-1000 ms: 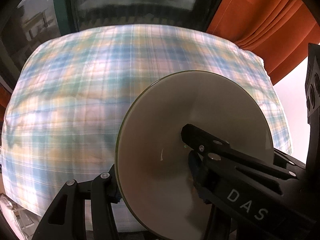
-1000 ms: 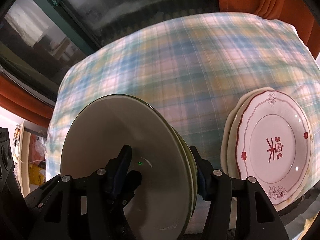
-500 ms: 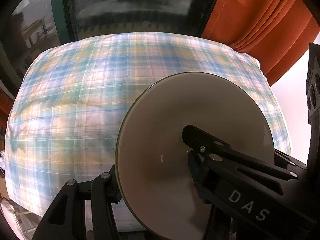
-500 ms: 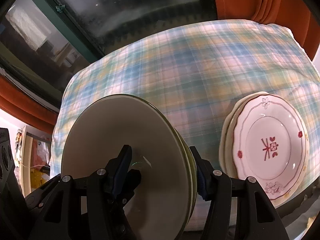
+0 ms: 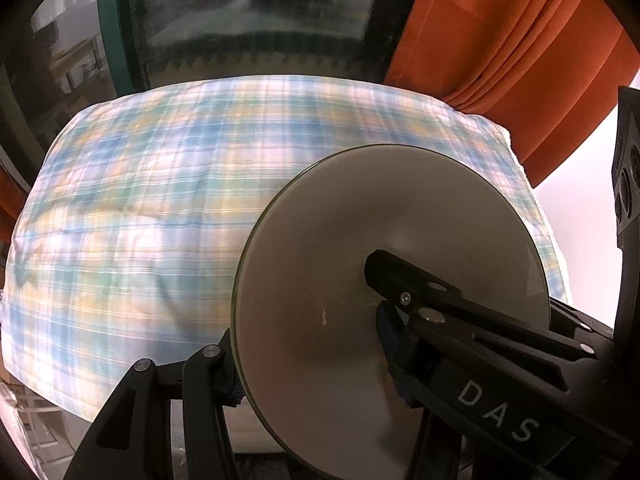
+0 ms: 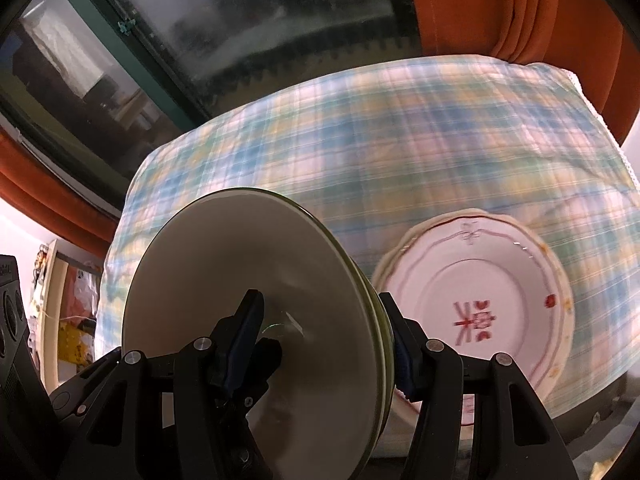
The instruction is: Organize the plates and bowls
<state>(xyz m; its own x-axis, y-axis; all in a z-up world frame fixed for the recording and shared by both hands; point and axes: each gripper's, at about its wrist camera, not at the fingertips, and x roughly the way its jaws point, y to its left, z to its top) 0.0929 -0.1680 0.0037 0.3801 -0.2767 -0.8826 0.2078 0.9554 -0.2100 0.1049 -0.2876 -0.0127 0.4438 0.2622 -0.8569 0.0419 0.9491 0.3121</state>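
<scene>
Glossy ceramic plate (image 5: pixel 360 248); woven tablecloth (image 5: pixel 160 200); tools probably matt plastic.

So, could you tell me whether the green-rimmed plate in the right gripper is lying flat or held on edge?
On edge: the green-rimmed plate stands nearly vertical, clamped between the right gripper fingers above the plaid tablecloth.

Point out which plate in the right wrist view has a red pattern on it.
The white scalloped plate lying on the plaid tablecloth, with a red motif at its centre. The plain grey plates clamped in the right hand-held gripper carry no pattern.
</scene>
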